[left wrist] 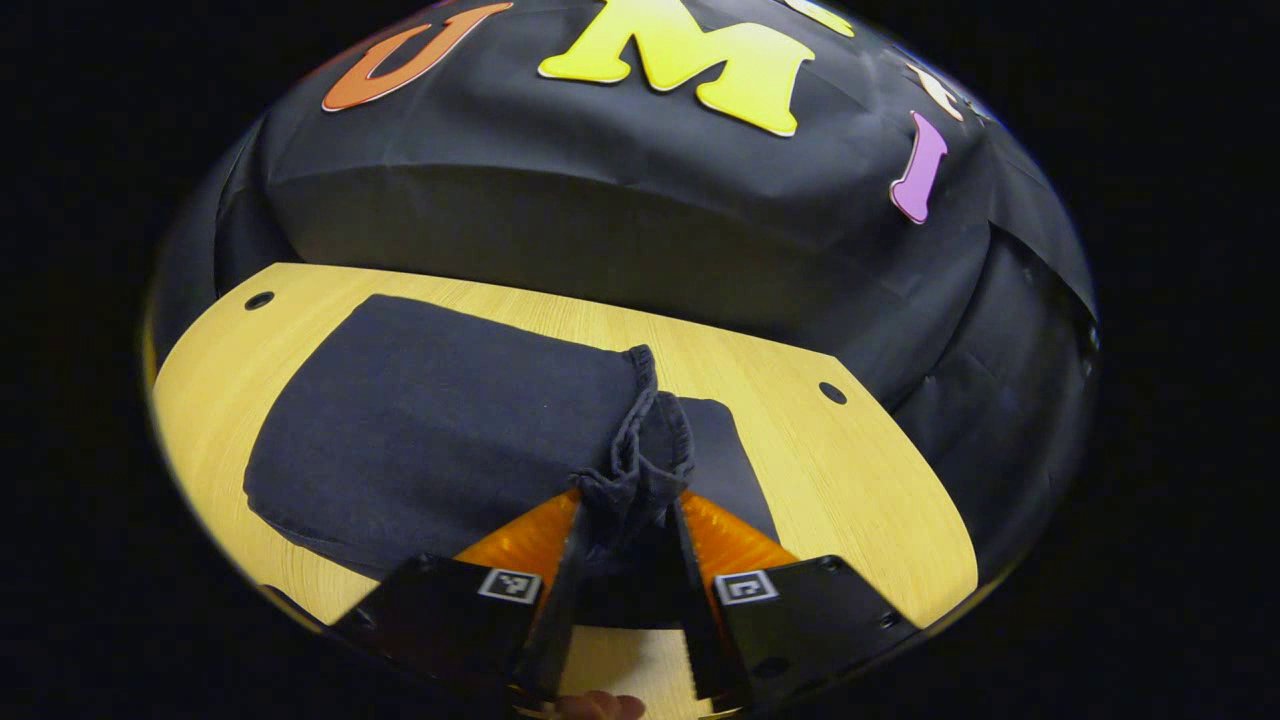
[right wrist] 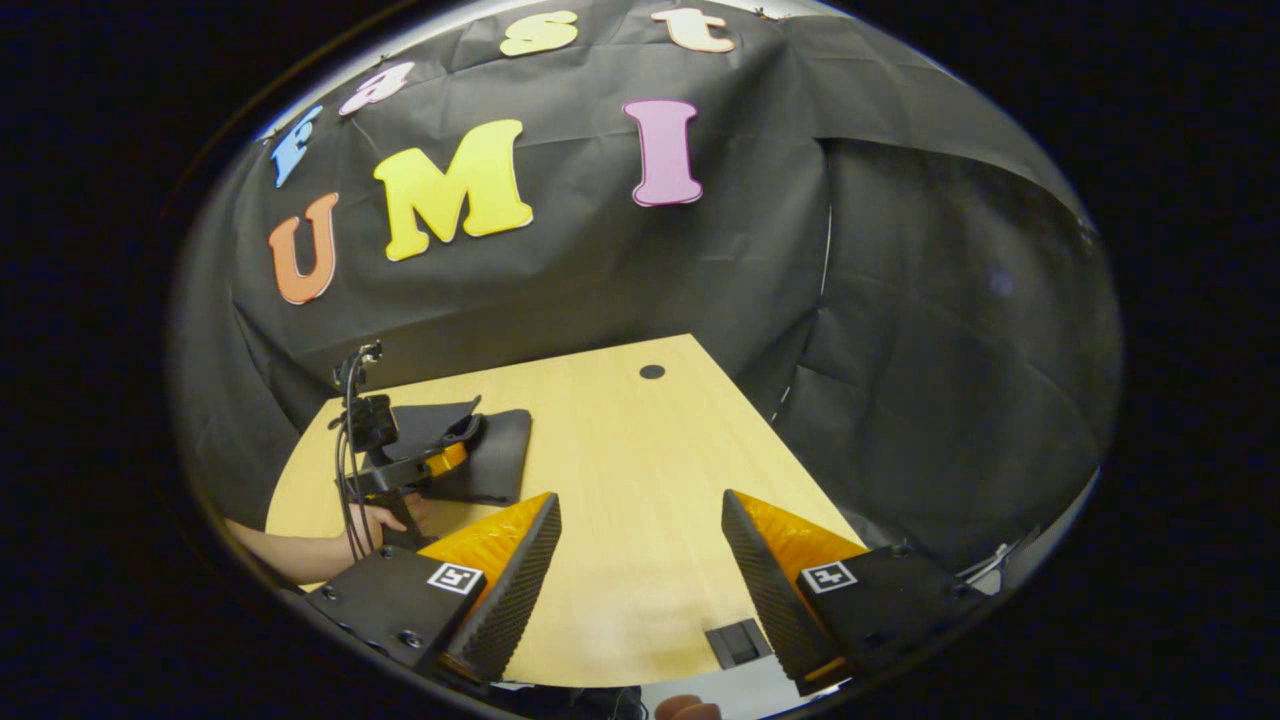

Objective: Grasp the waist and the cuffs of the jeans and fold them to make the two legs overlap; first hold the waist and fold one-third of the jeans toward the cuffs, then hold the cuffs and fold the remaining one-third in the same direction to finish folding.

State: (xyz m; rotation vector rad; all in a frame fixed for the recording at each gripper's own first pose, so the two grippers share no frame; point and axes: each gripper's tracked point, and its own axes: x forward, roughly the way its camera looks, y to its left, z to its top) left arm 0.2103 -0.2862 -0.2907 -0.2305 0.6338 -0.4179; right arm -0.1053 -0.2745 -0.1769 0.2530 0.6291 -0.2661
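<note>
Orange ribbed fingers of the left gripper (left wrist: 628, 520) sit at the bottom of the left gripper view, closed together on a bunched hem of the dark navy folded jeans (left wrist: 440, 430), with the pinched cloth rising in a crumpled ridge between the 2 pads. Beyond that grip, the jeans lie flat as a broad dark rectangle on the pale yellow wooden table (left wrist: 860, 480), and a smaller flap of the same cloth spreads just beside the right finger. A round hole (left wrist: 832, 392) marks the tabletop near its far edge. In the right gripper view, the right gripper (right wrist: 640, 560) hangs above bare wood with its 2 fingers spread wide apart and nothing between them. Farther off on the left of that view, a person's hand (right wrist: 375, 522) holds the left gripper (right wrist: 445, 462) against the jeans (right wrist: 495, 455), which rest near the table's (right wrist: 620, 460) far left corner, well apart from the right gripper.
</note>
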